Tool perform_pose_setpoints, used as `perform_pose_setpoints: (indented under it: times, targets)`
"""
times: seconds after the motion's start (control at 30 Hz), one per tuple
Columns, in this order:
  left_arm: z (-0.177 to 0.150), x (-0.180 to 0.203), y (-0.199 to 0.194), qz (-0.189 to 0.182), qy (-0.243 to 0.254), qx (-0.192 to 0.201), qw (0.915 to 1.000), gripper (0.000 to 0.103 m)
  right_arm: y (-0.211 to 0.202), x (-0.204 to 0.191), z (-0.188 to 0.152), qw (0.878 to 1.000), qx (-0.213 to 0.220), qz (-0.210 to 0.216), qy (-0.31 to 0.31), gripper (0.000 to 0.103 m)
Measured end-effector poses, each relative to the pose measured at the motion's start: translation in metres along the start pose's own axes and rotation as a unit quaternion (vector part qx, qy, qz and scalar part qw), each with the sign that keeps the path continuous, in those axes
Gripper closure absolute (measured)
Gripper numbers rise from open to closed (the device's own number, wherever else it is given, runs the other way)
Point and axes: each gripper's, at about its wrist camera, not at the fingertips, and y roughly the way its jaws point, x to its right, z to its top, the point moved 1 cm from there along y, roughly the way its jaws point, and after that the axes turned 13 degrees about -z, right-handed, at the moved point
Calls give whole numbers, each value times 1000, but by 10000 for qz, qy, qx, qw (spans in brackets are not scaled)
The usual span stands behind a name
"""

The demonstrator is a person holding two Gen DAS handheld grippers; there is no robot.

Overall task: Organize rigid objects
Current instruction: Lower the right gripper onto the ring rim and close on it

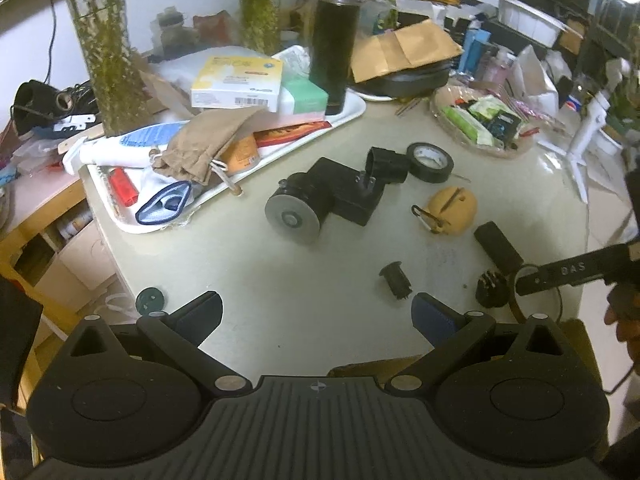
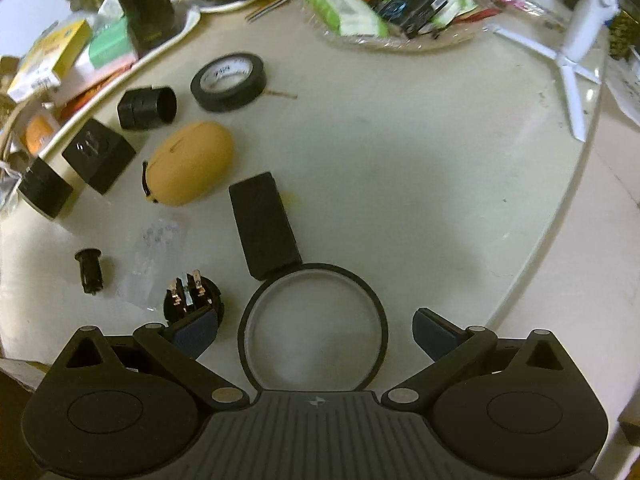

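Note:
My left gripper is open and empty above the near table edge. Ahead lie a small black plug, a black adapter block with a grey disc, a black tube, a black tape roll, a tan oval case and a black bar. My right gripper is open around a black ring lying flat on the table. A round black connector with metal pins sits by its left finger. The black bar, tan case and tape roll lie beyond.
A white tray full of boxes, a pouch and a black flask stands at the back left. A clear dish of packets and a white tripod are at the back right. The table edge curves on the right.

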Motion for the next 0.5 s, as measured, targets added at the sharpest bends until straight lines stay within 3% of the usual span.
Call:
perform_pose_setpoints:
  times: [0.33, 0.5]
  targets:
    - [-2, 5, 4, -187, 234, -158, 9994, 0, 22, -13, -3, 9983, -187, -225, -498, 0]
    - [0, 3, 1, -360, 122, -95, 9992, 0, 16, -11, -8, 9990, -82, -216, -377, 14]
